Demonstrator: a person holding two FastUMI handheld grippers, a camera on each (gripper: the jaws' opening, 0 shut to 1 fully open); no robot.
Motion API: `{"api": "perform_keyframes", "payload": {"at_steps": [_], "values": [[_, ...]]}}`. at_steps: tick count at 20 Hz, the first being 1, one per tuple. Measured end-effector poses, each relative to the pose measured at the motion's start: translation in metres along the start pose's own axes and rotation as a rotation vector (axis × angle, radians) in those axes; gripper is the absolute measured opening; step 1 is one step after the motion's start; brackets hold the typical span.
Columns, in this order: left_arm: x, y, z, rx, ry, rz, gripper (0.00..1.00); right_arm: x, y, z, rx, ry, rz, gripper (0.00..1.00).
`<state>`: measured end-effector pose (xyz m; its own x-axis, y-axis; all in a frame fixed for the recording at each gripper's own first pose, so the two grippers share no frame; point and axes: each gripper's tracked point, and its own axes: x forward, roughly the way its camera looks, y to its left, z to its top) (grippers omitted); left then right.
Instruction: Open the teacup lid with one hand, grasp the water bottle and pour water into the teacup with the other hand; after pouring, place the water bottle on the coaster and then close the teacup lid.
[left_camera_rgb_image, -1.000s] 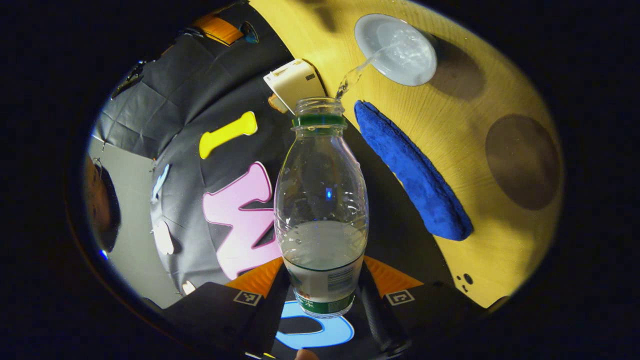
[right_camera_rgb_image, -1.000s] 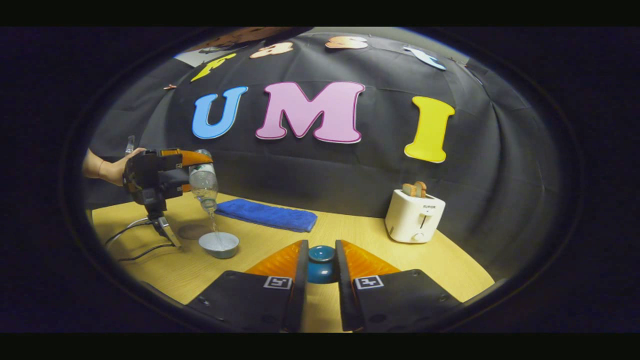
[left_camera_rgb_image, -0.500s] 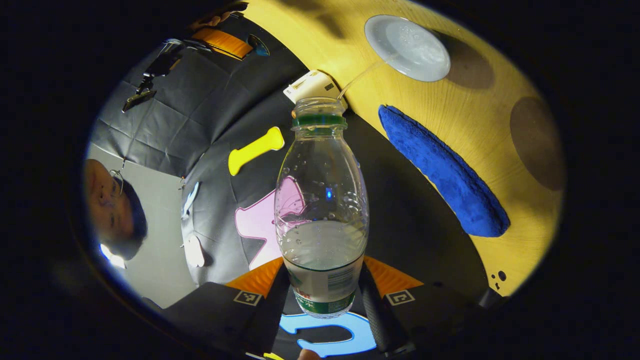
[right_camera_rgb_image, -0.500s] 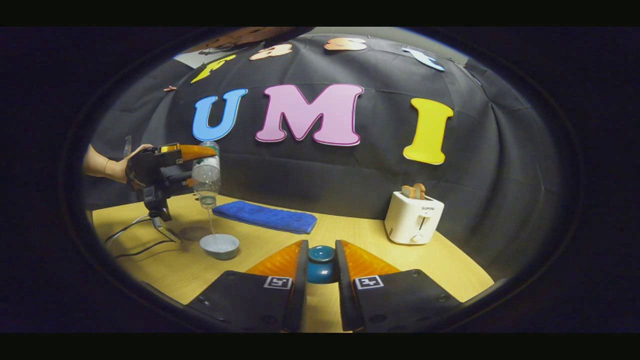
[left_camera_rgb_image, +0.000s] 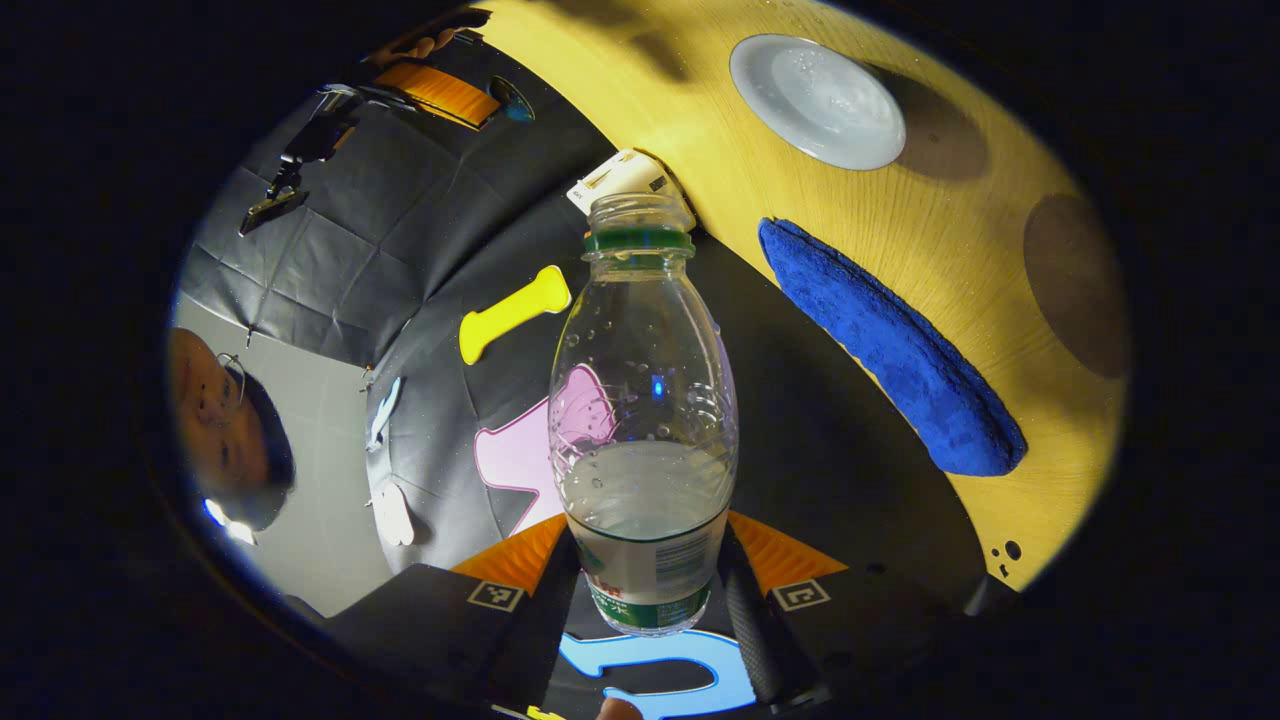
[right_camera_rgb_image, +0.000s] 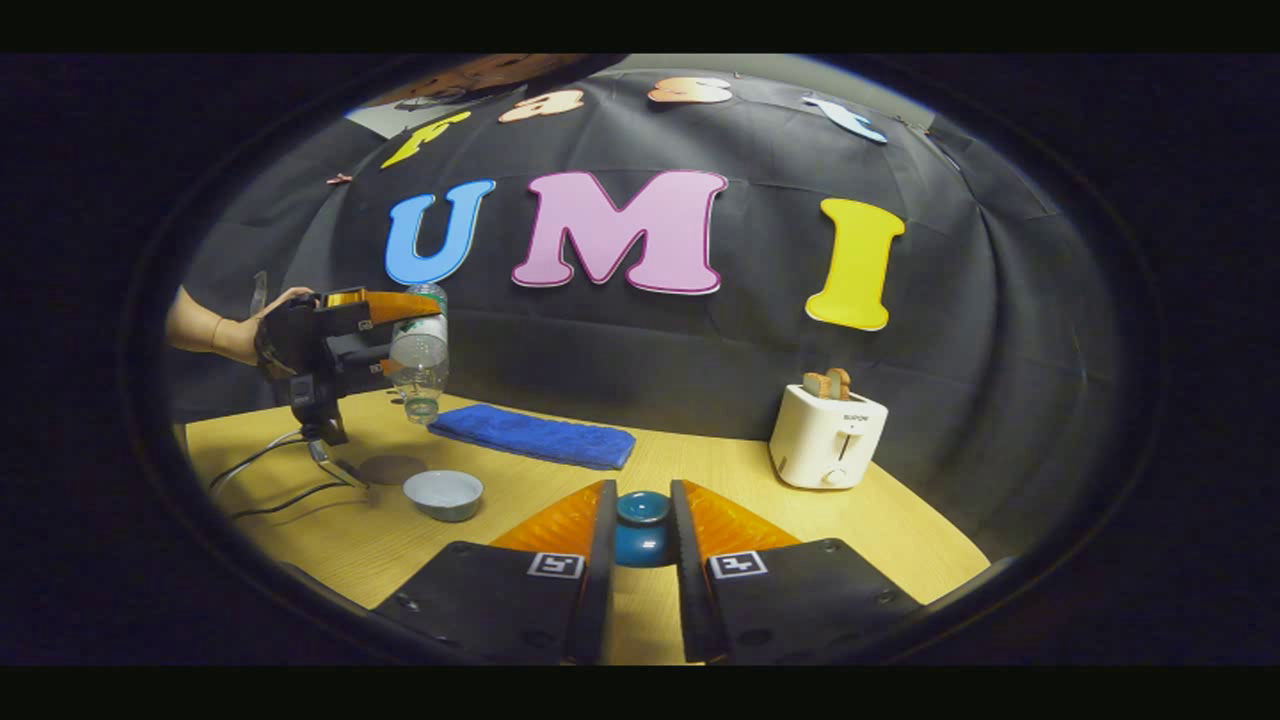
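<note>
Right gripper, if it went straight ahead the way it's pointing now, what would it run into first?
Beyond the lid it holds, the right gripper points across bare table between the blue towel and the toaster. It would probably meet the black cloth wall first; depth is unclear.

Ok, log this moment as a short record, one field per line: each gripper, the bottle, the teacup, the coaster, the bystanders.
left gripper: jaws shut on the water bottle, held above the table
water bottle: uncapped, part full, mouth tipped down, no stream visible
right gripper: jaws shut on the lid
teacup: open, on the table
coaster: bare, beside the teacup
others: blue towel, toaster
</note>
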<state>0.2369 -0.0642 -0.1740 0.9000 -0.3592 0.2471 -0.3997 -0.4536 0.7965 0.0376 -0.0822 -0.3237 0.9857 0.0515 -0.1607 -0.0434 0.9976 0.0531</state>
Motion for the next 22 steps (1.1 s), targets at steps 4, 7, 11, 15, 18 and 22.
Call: {"api": "perform_keyframes", "payload": {"at_steps": [4, 7, 11, 15, 18, 22], "values": [[-0.001, -0.015, -0.005, -0.035, 0.036, -0.059, 0.75, -0.001, -0.001, 0.0, 0.006, 0.002, -0.007, 0.31], [-0.011, -0.034, -0.019, -0.205, 0.14, -0.145, 0.75, 0.001, 0.0, 0.001, 0.018, 0.004, -0.006, 0.32], [-0.04, -0.047, -0.024, -0.649, 0.347, -0.268, 0.74, 0.009, 0.003, 0.001, 0.035, 0.003, -0.006, 0.31], [-0.064, -0.058, -0.018, -1.171, 0.536, -0.277, 0.74, 0.018, 0.011, 0.0, 0.042, 0.008, 0.003, 0.31], [-0.064, -0.051, 0.002, -1.597, 0.557, -0.242, 0.74, 0.021, 0.018, 0.0, 0.046, 0.011, 0.011, 0.26], [-0.063, -0.049, 0.023, -2.022, 0.546, -0.266, 0.75, 0.025, 0.025, 0.001, 0.04, 0.011, 0.021, 0.36]]}}
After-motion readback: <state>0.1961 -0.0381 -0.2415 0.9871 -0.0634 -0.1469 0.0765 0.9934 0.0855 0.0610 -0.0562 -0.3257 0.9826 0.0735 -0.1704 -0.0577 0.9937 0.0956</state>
